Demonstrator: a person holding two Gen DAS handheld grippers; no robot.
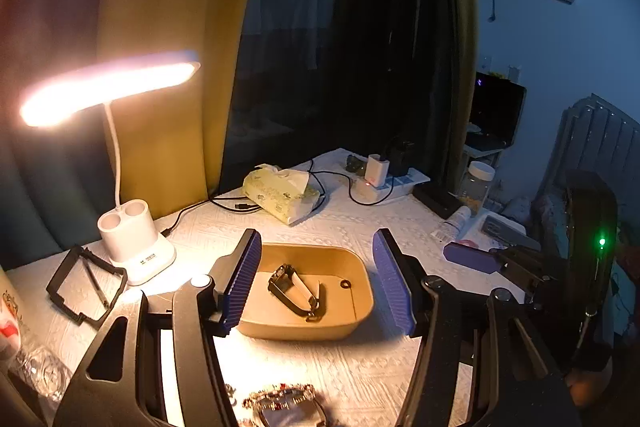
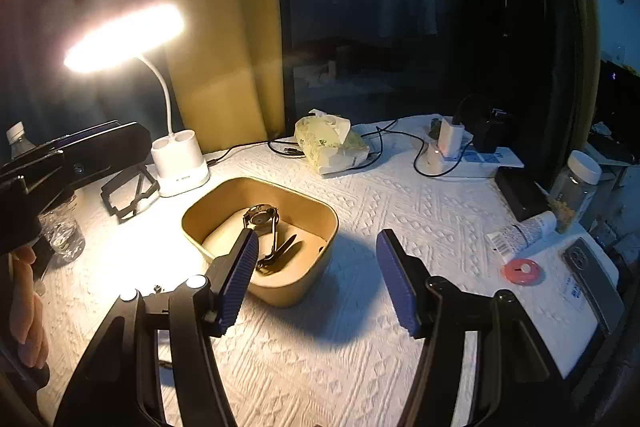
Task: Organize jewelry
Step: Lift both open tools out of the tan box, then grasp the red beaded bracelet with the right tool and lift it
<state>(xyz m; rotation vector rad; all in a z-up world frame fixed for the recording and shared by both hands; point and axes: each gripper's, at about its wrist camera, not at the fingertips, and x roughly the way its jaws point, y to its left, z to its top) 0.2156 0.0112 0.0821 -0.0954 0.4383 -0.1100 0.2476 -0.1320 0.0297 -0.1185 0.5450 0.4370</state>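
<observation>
A tan oblong tray (image 1: pixel 352 319) sits on the white textured cloth under the lamp; it also shows in the right wrist view (image 2: pixel 316 283). Inside lie a wristwatch (image 1: pixel 298 291) with a dark strap and a small ring (image 1: pixel 345 283); the watch also shows in the right wrist view (image 2: pixel 264 227). My left gripper (image 1: pixel 316 283) is open and empty just in front of the tray. My right gripper (image 2: pixel 318 279) is open and empty, near the tray's front right corner. A jewelled piece (image 1: pixel 280 403) lies on the cloth at the bottom edge of the left wrist view, below my left gripper.
A lit white desk lamp (image 1: pixel 136 239) stands left of the tray, with a black frame-shaped holder (image 1: pixel 86 285) beside it. A tissue pack (image 1: pixel 280 193), cables and a power strip (image 1: pixel 384 183) lie behind. A jar (image 2: pixel 576 187), tube, pink disc (image 2: pixel 524 271) and phone (image 2: pixel 592 279) sit at right.
</observation>
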